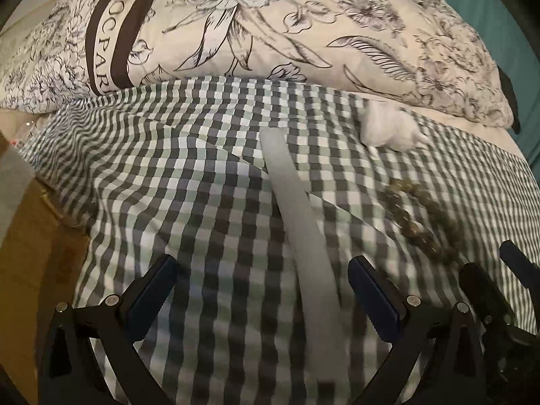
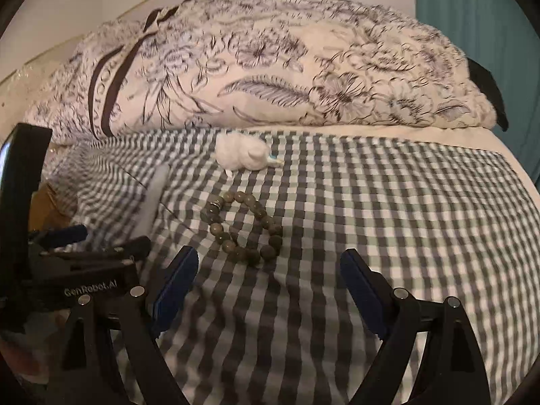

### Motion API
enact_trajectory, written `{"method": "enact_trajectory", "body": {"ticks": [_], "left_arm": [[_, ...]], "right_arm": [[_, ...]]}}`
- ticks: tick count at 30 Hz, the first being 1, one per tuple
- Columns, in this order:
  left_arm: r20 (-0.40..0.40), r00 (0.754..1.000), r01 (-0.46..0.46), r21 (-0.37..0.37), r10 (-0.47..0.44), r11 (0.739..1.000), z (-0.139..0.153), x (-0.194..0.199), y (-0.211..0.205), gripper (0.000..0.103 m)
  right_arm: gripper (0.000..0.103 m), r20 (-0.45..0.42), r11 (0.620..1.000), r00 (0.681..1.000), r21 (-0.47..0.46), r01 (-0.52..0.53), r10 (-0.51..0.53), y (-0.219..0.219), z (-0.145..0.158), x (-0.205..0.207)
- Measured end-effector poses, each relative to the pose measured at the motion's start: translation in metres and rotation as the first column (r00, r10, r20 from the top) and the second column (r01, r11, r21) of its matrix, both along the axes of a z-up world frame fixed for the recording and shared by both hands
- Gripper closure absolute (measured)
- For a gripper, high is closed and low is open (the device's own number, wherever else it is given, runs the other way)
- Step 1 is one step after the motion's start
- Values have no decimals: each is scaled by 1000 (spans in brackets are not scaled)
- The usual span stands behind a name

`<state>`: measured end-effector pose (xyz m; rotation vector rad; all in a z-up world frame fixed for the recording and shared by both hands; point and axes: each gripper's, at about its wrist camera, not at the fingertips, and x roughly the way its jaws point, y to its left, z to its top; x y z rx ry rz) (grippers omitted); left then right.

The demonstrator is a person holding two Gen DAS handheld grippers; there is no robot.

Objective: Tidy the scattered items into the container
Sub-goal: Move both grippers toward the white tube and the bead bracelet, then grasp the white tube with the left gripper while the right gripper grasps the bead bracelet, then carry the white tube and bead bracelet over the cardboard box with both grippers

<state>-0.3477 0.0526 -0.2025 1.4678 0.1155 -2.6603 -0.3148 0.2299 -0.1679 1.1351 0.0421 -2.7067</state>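
A long grey strip (image 1: 300,222) lies on the checked cloth (image 1: 189,182) and runs between the fingers of my open left gripper (image 1: 261,280). A bead bracelet (image 2: 244,227) of olive-grey beads lies just ahead of my open right gripper (image 2: 270,276). It also shows at the right of the left wrist view (image 1: 416,217). A small white fluffy item (image 2: 244,152) lies further back near the pillow, seen too in the left wrist view (image 1: 388,128). The grey strip appears at the left in the right wrist view (image 2: 153,199). Both grippers are empty.
A large floral pillow (image 2: 270,64) lies across the back of the bed. A brown cardboard box (image 1: 37,256) stands at the left edge of the bed. A teal curtain (image 2: 489,33) hangs at the right. The left gripper's body (image 2: 77,270) sits beside my right gripper.
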Motion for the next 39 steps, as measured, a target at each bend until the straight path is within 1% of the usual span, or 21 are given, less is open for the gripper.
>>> {"method": "enact_trajectory", "body": {"ticks": [5,8,10,11,12,13,14,15,17,18,19,20,22,23,26,28,31,36,39], "left_arm": [[1,1000,-6,-1,6,1000,-10,-13,-4,0],[-5,1000,-12,-4,12,1000,-13,-18,-7,0],[-9,1000,-7,10,7,1000,-14,-18,-10,2],[-16,1000,-1,12,2,1000,-13,-17,-11,9],[-21,1000,10,14,-9,1000,-13,-16,-10,18],[-25,999,28,17,-27,999,-12,-15,-9,24],[-31,998,53,22,-52,998,-10,-13,-7,41],[-35,996,81,34,-79,996,-8,-12,-4,65],[-35,993,116,71,-114,991,-5,-9,-1,86],[-37,993,119,69,-116,991,-4,-8,0,87],[-38,992,121,65,-118,991,-4,-8,-1,88],[-40,992,121,71,-119,990,-3,-6,-3,92],[-46,992,123,92,-119,988,1,-1,-7,94],[-50,991,126,97,-122,987,3,2,-9,95],[-60,989,137,102,-132,985,9,10,-14,95],[-68,989,139,103,-133,985,14,17,-16,95],[-74,990,132,127,-123,983,21,26,-22,95],[-110,988,125,145,-110,981,48,54,-31,95],[-139,983,137,131,-119,982,68,76,-30,95]], "right_arm": [[17,14,998,999,45,-40,39,-12,-12,-22],[17,29,993,997,94,-77,75,-25,-21,-33],[17,48,993,995,80,-91,88,-27,-25,-40],[17,63,994,994,61,-89,85,-25,-28,-45],[17,78,996,994,50,-78,74,-22,-30,-50],[17,84,996,994,45,-74,70,-22,-30,-52],[17,85,996,994,46,-74,70,-22,-31,-53],[18,81,995,994,56,-77,72,-24,-31,-53],[30,81,993,994,84,-80,73,-28,-32,-52],[40,77,992,995,101,-78,71,-30,-32,-51],[54,74,991,994,104,-84,77,-32,-31,-50],[62,69,991,994,103,-88,81,-32,-30,-48],[88,74,993,994,79,-91,86,-31,-28,-46],[91,77,994,994,64,-87,82,-29,-27,-44],[92,92,997,993,0,-78,77,-23,-22,-35],[92,86,997,993,-19,-74,76,-24,-16,-27],[92,68,996,995,-39,-77,79,-25,-3,-7],[92,24,996,998,-69,-59,61,-21,21,33],[92,3,995,999,-88,-49,49,-16,36,54]]}}
